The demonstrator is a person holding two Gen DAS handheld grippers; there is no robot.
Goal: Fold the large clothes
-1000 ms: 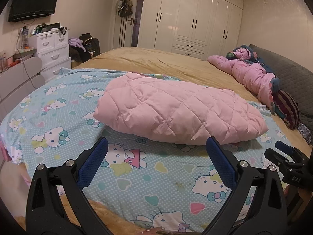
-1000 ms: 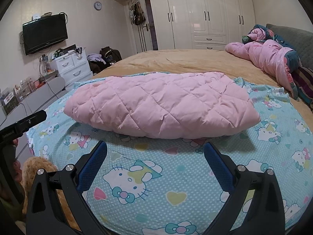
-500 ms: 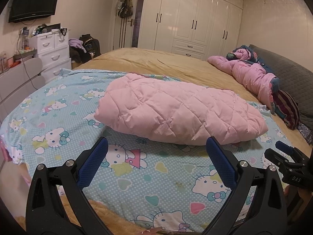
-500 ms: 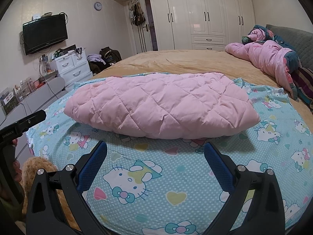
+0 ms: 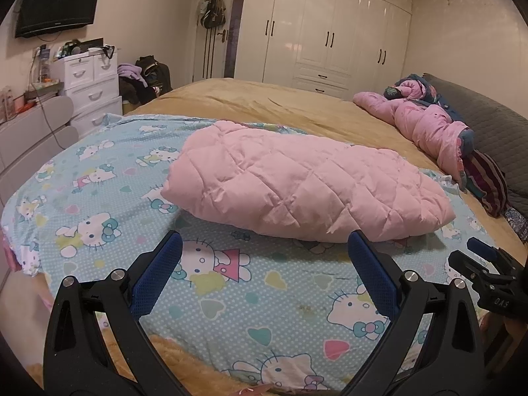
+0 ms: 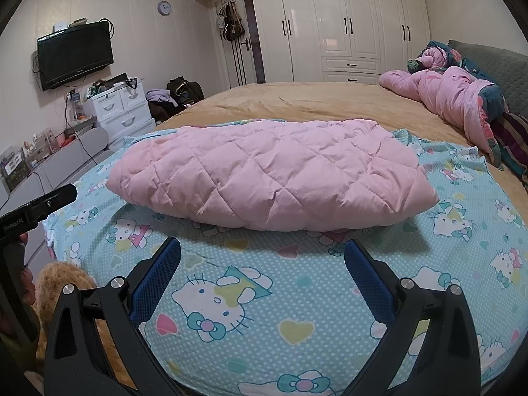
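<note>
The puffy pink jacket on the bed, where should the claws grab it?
Probably at its two tapered ends. The pink quilted jacket lies folded lengthwise across the Hello Kitty sheet. Its middle bulges too thick, so the open left claw and open right claw should come in low from the near edge.

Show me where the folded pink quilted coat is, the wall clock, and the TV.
folded pink quilted coat point(image 6: 274, 175), right wrist view, middle of its quilted top.
wall clock point(image 6: 164, 8), right wrist view, centre of its face.
TV point(image 6: 76, 54), right wrist view, middle of the dark screen.
</note>
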